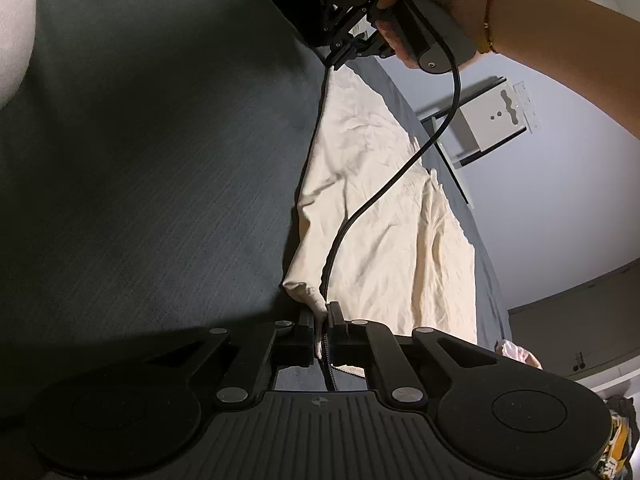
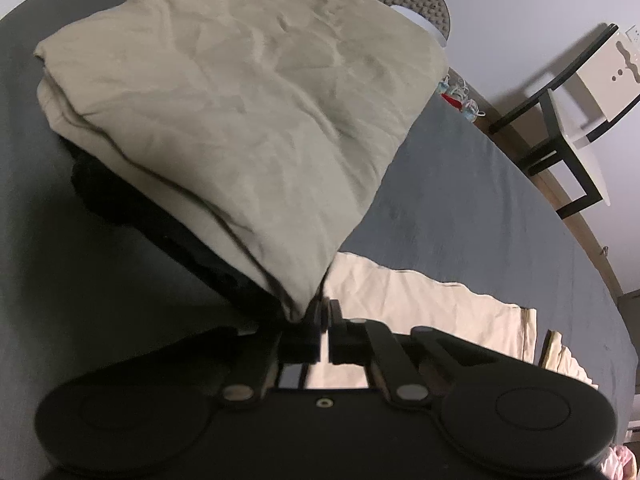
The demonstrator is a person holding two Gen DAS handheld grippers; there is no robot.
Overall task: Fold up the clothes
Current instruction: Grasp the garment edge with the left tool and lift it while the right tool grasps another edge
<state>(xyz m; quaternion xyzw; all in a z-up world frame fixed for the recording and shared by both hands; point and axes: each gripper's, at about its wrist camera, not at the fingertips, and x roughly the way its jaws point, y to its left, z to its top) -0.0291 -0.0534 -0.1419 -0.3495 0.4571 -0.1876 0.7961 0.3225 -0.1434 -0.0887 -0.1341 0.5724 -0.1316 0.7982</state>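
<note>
1. No words, brand names, labels or numbers can be read in either view.
2. The white panel against the wall carries dark dots and a wavy cut-out shape, not lettering.

Spread garment lies flat on the bed between my grippers; folded stack sits just ahead of my right gripper, side table beyond the bed.

Each camera rides one of my hand-held grippers, looking along its fingers, close over the bed; both views share the cream garment.
</note>
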